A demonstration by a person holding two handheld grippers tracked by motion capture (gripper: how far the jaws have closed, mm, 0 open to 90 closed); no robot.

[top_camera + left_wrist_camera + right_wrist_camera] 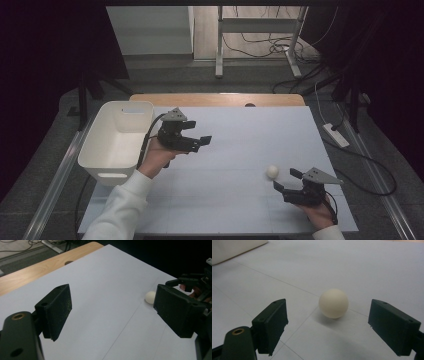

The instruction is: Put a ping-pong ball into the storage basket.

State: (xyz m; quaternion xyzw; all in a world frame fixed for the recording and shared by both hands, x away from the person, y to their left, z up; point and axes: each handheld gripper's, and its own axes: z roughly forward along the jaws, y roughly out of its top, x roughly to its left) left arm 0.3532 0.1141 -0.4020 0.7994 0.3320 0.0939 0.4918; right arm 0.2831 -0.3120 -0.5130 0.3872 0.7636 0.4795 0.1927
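I hold a black two-jaw tool in each hand over a pale grey sheet that covers the wooden bench (235, 150).

My right tool (286, 180) sits low near the front right part of the bench, its jaws spread wide and released, gripping nothing. A small, smooth, cream-white ball (272, 171) rests on the sheet just ahead of those jaws. In the right gripper view the ball (333, 303) lies a little beyond the two black pads, roughly centred between them, touching neither.

My left tool (202, 141) is held above the sheet near the middle left of the bench, its jaws also standing wide apart and empty, pointing toward the right side. In the left gripper view, the ball (150, 297) shows far off, partly hidden behind one jaw, with my right tool (192, 286) beyond it.

A white, rectangular plastic tub (116, 141) with rounded corners stands at the left edge of the bench, just beside my left hand (159, 156) and well apart from the ball.
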